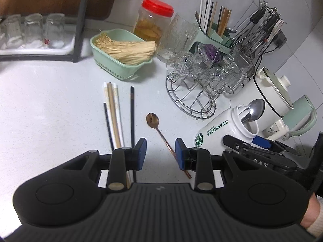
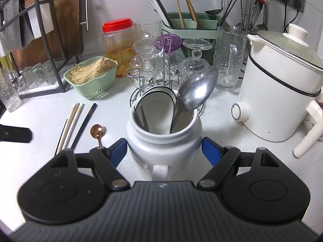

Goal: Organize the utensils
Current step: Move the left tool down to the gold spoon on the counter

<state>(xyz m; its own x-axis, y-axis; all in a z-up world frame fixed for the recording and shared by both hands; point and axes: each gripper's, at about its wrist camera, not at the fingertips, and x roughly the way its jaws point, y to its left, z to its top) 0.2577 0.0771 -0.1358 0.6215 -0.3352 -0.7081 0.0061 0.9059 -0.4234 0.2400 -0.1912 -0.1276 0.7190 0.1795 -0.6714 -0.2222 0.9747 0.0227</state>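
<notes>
Several spoons already stand in the mug point(image 2: 164, 141) clamped by the right gripper point(image 2: 164, 151) — the copper spoon point(image 1: 159, 133) and chopsticks point(image 1: 114, 117) remain on the counter point(image 1: 50, 111), left gripper point(image 1: 160, 153) open and empty above the spoon's handle.

A: Where does the left wrist view look from?

B: From just behind its own black gripper point(image 1: 160, 153), angled down at the white countertop point(image 1: 50, 104), close above the slim copper-coloured spoon point(image 1: 159, 130) and the loose chopsticks point(image 1: 116, 117).

A: And the right wrist view?

B: Also tilted down, hard up against the white ceramic Starbucks mug point(image 2: 164, 141), facing the tiled back wall.

A: What do they share?

B: The mug point(image 1: 222, 127), spoon point(image 2: 97, 131), chopsticks point(image 2: 74, 123), the pale green plastic basket point(image 1: 121, 54) point(image 2: 92, 78) and the red-lidded clear jar point(image 1: 153, 20) point(image 2: 118, 44).
</notes>
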